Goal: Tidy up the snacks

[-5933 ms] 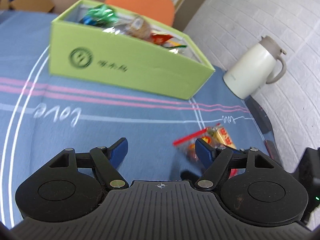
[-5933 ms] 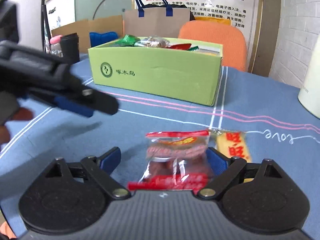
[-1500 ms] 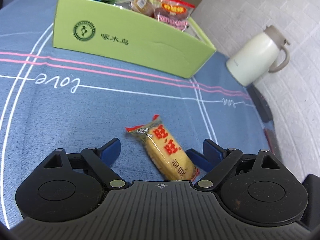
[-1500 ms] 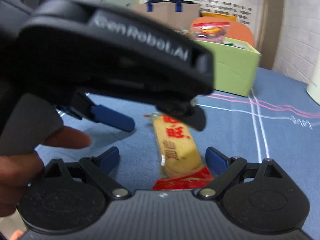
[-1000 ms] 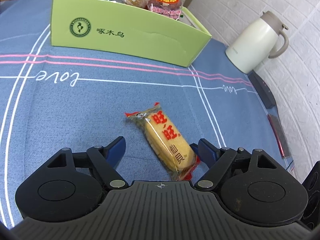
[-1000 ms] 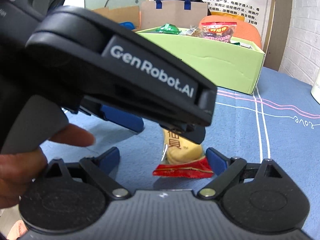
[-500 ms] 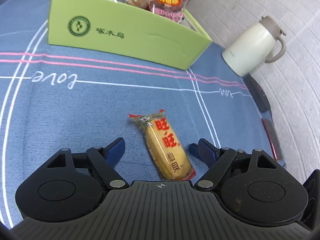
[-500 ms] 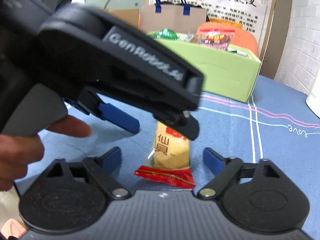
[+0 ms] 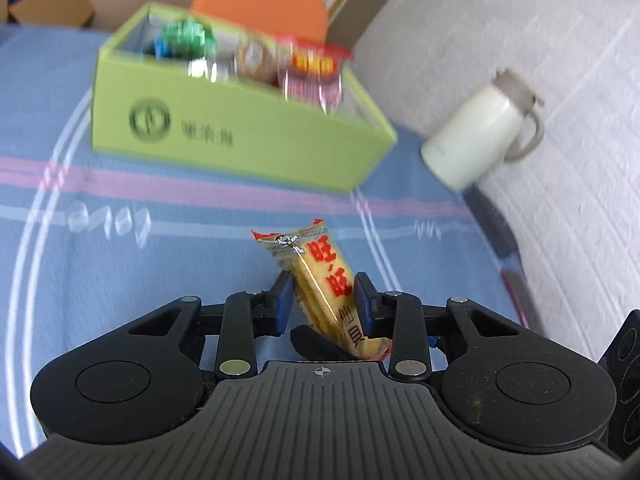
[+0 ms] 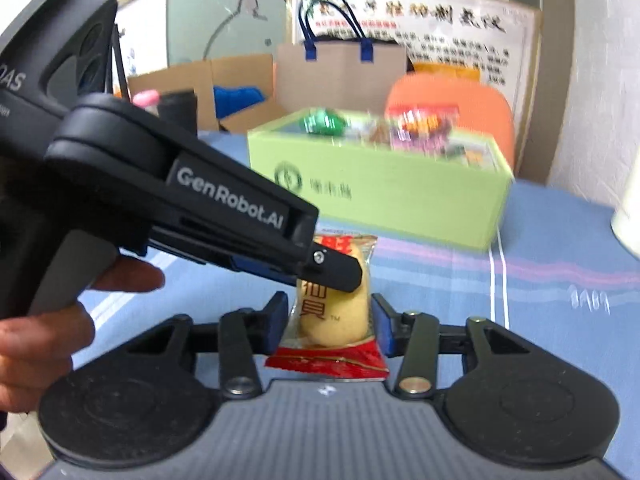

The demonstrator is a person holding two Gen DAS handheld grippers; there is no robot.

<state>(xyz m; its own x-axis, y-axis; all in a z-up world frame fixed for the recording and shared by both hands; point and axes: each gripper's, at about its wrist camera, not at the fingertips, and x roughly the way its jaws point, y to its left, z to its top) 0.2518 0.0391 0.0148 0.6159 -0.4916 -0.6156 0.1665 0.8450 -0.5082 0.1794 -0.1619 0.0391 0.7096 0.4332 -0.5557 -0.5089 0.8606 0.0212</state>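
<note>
A yellow rice cracker packet (image 9: 320, 276) with red print is clamped between the blue pads of my left gripper (image 9: 323, 300), which is shut on it and tilts it up off the blue tablecloth. In the right wrist view the same packet (image 10: 332, 312) sits between the narrowed fingers of my right gripper (image 10: 330, 320), with the left gripper's body (image 10: 200, 208) across it from the left. Whether the right pads touch it I cannot tell. The green snack box (image 9: 240, 136) with several snacks stands beyond; it also shows in the right wrist view (image 10: 380, 196).
A cream thermos jug (image 9: 480, 136) stands at the right by the white brick wall. An orange chair (image 9: 260, 4) is behind the box. A paper bag (image 10: 340, 72) and cardboard boxes stand farther back.
My left gripper has closed on the cracker packet and lifted its front end. My right gripper's fingers have narrowed around the packet's near end. Both views are blurred with motion.
</note>
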